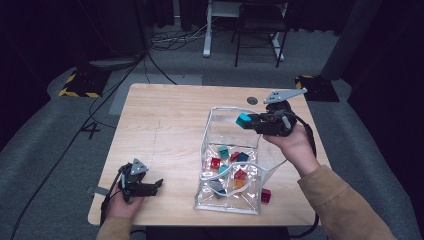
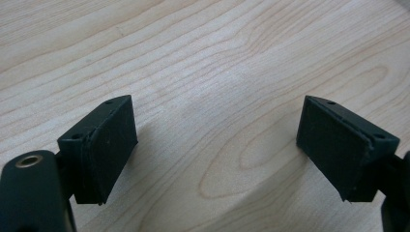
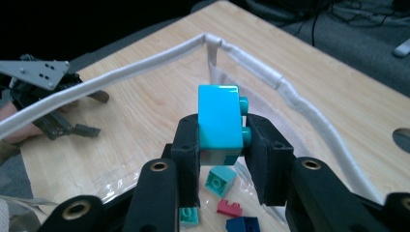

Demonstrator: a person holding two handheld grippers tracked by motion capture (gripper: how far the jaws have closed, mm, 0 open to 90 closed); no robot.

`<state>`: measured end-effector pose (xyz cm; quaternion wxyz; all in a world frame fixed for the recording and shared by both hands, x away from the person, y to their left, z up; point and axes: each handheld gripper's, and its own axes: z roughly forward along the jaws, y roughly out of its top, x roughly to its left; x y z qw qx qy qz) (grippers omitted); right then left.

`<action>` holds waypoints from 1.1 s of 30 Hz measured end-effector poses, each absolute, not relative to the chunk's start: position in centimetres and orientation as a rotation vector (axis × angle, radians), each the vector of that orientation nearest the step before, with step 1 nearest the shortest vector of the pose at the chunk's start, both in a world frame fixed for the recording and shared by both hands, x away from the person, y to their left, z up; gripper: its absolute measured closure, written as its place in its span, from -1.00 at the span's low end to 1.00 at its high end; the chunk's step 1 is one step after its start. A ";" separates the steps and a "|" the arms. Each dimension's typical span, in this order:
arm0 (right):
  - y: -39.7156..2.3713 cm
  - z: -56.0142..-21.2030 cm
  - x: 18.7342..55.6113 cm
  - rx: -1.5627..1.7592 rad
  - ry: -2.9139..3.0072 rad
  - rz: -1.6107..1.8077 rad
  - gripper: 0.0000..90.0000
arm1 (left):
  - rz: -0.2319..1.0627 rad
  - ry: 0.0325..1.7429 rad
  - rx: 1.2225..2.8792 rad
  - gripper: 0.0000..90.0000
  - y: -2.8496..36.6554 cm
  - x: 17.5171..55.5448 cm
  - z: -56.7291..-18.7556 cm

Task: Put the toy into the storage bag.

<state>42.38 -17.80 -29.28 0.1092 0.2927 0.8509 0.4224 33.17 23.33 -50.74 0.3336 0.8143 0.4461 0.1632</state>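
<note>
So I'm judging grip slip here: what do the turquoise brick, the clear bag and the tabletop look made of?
Turquoise brick: hard moulded plastic, glossy, with a highlight on top and round studs. Clear bag: soft see-through film, probably vinyl, with glare, wrinkles and a white piped rim. Tabletop: light wood grain, matte; solid wood or laminate, can't tell.

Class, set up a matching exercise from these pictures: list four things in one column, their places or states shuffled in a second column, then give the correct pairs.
Things:
1. turquoise brick
2. dark red brick
3. left hand-held gripper
4. clear bag

Places or states:
A. open, above bare wood
B. on the table, just outside the bag
C. clamped in the right hand-held gripper
D. holds loose bricks, white-edged mouth open

Pairs: 1-C, 2-B, 3-A, 4-D
</note>
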 end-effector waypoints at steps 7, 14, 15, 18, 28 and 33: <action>-16.4 -30.3 42.5 0.849 2.628 1.146 0.47 | 0.426 1.165 2.125 -0.68 23.3 33.2 -50.7; -15.1 -31.1 41.9 0.794 2.687 1.090 -0.04 | 0.426 1.164 2.126 -0.68 23.3 33.2 -50.7; -15.2 -30.8 41.7 0.786 2.673 1.112 -0.05 | 0.426 1.165 2.125 -0.68 23.3 33.2 -50.7; -15.9 -29.9 41.1 0.783 2.627 1.186 -0.05 | 0.426 1.165 2.126 -0.68 23.3 33.2 -50.7; -20.1 -28.2 38.7 0.804 2.526 1.269 -0.08 | 0.426 1.164 2.125 -0.68 23.3 33.2 -50.7; -22.0 -27.8 37.6 0.814 2.483 1.281 -0.10 | 0.425 1.165 2.125 -0.68 23.3 33.2 -50.7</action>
